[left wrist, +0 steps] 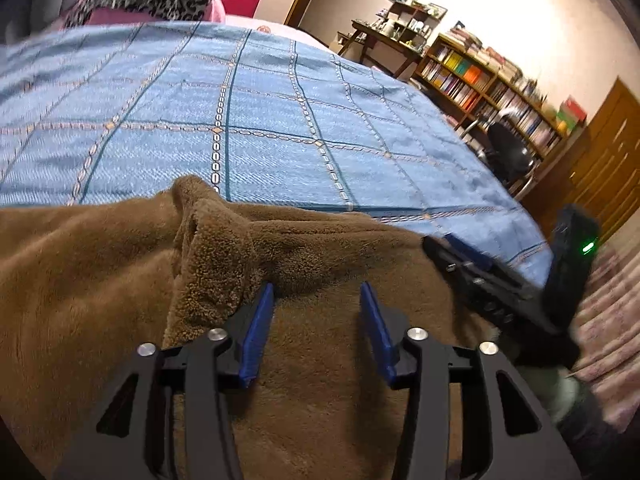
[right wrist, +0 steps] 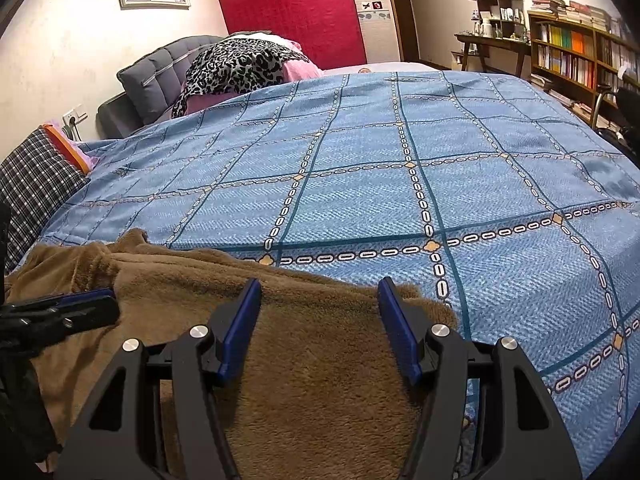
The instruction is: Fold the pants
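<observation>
Fleece pants (right wrist: 280,360) lie on the bed (right wrist: 440,160) — our left gripper (left wrist: 316,292) and right gripper (right wrist: 320,292) gape above them, unfolded yet; next, pinch an edge.

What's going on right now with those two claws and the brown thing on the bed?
Left gripper open, right gripper open, both over the pants. Pants rumpled on the bedspread, unfolded. Nothing in the way.

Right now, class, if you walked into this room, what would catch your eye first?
The brown fleece pants lie rumpled at the near edge of the blue checked bedspread, with the open right gripper and the open left gripper over them. Behind, a red panel stands against the far wall.
</observation>
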Available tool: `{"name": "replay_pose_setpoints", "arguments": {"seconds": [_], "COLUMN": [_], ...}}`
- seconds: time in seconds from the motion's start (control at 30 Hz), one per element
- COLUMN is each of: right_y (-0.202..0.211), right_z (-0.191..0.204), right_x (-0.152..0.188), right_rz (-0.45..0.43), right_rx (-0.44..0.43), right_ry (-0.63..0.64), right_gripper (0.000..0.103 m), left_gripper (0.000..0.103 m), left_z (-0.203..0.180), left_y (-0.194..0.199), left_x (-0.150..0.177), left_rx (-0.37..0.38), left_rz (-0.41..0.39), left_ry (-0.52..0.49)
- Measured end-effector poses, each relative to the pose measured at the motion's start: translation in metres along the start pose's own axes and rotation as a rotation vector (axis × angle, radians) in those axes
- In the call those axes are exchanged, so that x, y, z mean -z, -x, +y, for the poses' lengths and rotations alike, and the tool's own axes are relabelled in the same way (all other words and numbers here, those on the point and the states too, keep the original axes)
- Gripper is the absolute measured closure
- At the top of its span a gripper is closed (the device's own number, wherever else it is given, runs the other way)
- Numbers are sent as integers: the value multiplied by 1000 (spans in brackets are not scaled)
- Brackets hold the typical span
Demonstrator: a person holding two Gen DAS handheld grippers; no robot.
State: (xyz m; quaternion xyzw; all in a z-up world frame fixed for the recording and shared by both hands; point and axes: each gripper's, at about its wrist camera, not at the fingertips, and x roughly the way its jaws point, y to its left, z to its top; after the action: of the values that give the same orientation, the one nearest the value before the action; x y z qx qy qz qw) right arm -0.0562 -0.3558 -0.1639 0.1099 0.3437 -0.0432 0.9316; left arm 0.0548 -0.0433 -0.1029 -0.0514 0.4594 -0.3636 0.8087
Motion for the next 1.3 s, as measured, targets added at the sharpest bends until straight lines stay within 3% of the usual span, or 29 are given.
{"name": "replay_pose_setpoints", "arguments": {"seconds": [0.2,0.23,0.27,0.33,0.53,0.9,1.03,1.3], "right_y": [2,3,4,8,22,50,51,50], "right_z": [2,3,4,6,16,45,61,81], "right_x": [0,-1,-1,-3,-6,-24,-27,-28], "right_rz": [9,12,14,18,6,-63,-60,-51], "right_rx": [26,29,33,42,75,66,48,27], "right_ry": [9,9,7,6,13,15,46,81], "right_gripper": [41,41,41,40,35,35,35,35], "left_gripper": [52,49,39,34,34,34,34,33], "left_z": [10,13,17,26,87,178,206,244], "left_y": [43,52,59,74,136,234,247,237], "left_x": [5,8,11,16,35,78,90,96], "left_rx": [-40,-62,-83,-135,-272,-512,-521,-507], "left_rz": [-64,-80,-89,-115,-179,-304,-331,-326], "left_ry": [69,77,81,95,258,524,620,663]}}
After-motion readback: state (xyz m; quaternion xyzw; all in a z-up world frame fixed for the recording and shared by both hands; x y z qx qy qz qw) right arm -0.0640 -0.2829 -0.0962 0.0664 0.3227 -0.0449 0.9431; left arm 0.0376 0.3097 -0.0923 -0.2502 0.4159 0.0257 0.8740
